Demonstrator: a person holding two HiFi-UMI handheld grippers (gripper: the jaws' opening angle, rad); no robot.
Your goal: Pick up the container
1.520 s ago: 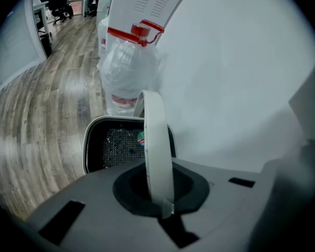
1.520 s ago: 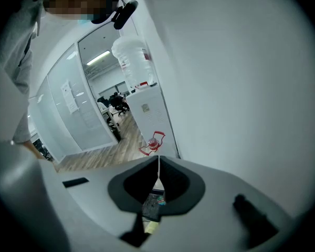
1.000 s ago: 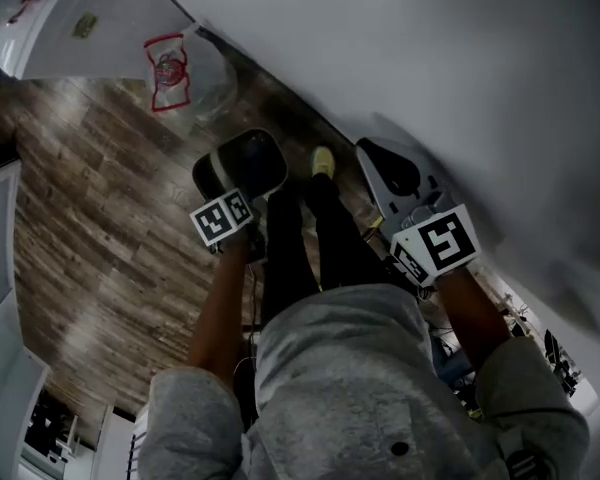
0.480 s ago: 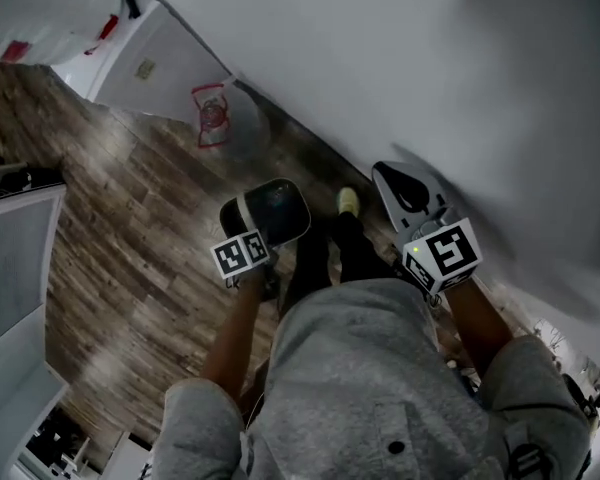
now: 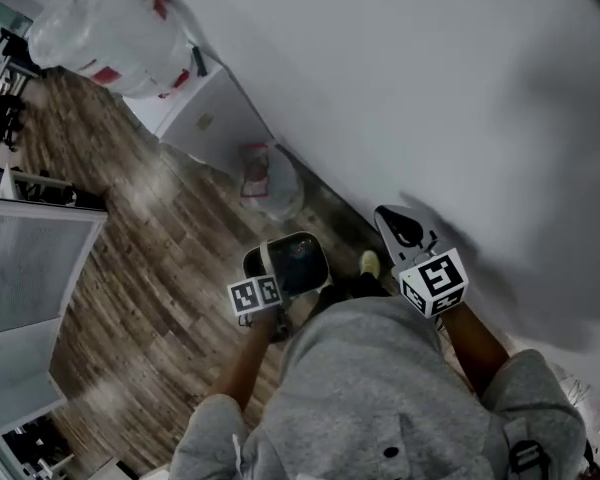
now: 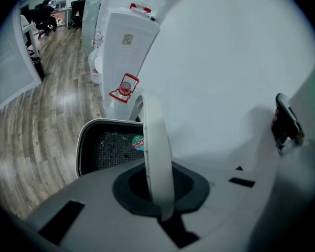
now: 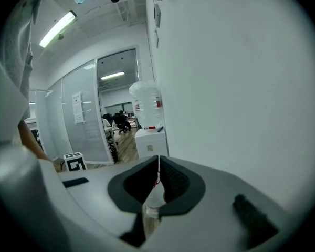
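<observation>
The container [image 5: 292,257] is a black tray with a white rim, held up over the wood floor in the head view. My left gripper [image 5: 269,271] is shut on its rim. In the left gripper view the white rim [image 6: 156,151] stands edge-on, clamped between the jaws of my left gripper [image 6: 160,189], and the black inside with a small sticker [image 6: 111,149] shows to the left. My right gripper [image 5: 398,230] hangs beside the white wall. In its own view my right gripper [image 7: 158,181] has its jaws together with nothing in them.
A white wall [image 5: 430,88] runs along the right. A white water dispenser [image 5: 212,120] with a big bottle [image 5: 110,23] stands against it, a clear bag with red print [image 5: 269,180] beside it. A glass partition [image 5: 30,268] is at the left. A yellow shoe [image 5: 370,263] shows below.
The head view has swung along the wall: the water dispenser and bag now sit nearer the middle, both grippers lower and smaller. The left gripper still holds the container.
</observation>
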